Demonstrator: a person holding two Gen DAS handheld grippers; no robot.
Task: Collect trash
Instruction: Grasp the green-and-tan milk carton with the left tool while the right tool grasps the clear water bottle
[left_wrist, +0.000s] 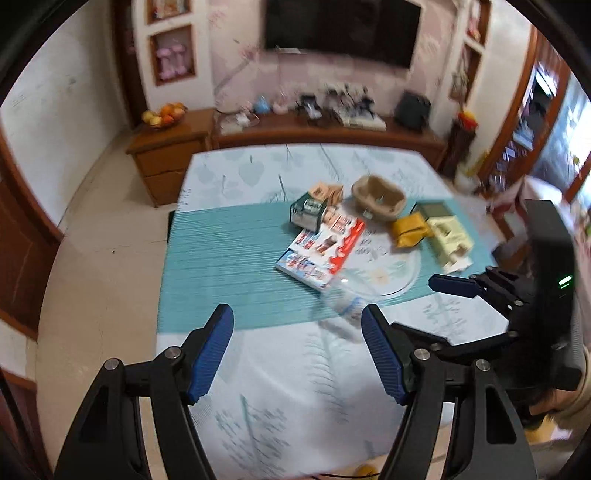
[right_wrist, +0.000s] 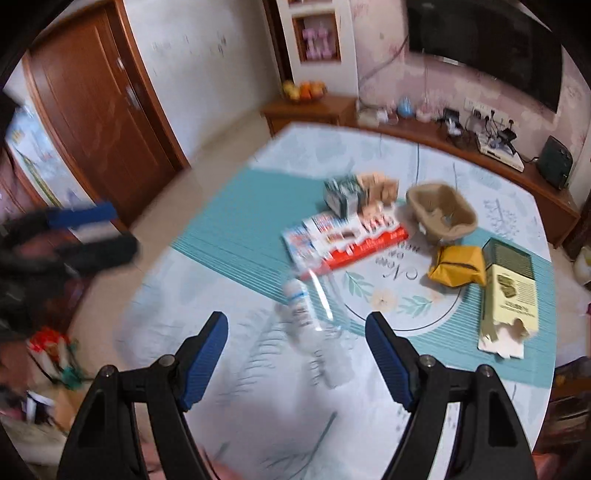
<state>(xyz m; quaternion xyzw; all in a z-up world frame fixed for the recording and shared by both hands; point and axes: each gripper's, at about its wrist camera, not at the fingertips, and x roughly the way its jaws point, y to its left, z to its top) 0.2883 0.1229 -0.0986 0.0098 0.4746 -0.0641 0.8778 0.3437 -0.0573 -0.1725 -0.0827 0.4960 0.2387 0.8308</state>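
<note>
Trash lies on the table (left_wrist: 295, 369): a clear plastic bottle (left_wrist: 345, 301) (right_wrist: 314, 325) on its side, a red and white flat box (left_wrist: 321, 251) (right_wrist: 343, 240), a small dark carton (left_wrist: 308, 212) (right_wrist: 341, 195), a brown pulp tray (left_wrist: 378, 197) (right_wrist: 441, 214), a yellow packet (left_wrist: 408, 230) (right_wrist: 458, 266) and a pale long box (left_wrist: 448, 236) (right_wrist: 508, 295). My left gripper (left_wrist: 297, 332) is open and empty above the table, the bottle just past its right finger. My right gripper (right_wrist: 295, 339) is open, with the bottle lying below and between its fingers. It also shows in the left wrist view (left_wrist: 458, 286).
A teal placemat (left_wrist: 221, 266) covers the table's middle. A wooden sideboard (left_wrist: 332, 129) with clutter and a fruit bowl (left_wrist: 164, 114) stands beyond, under a TV. A wooden door (right_wrist: 99, 110) is at left. A red and white bag (right_wrist: 51, 350) lies on the floor.
</note>
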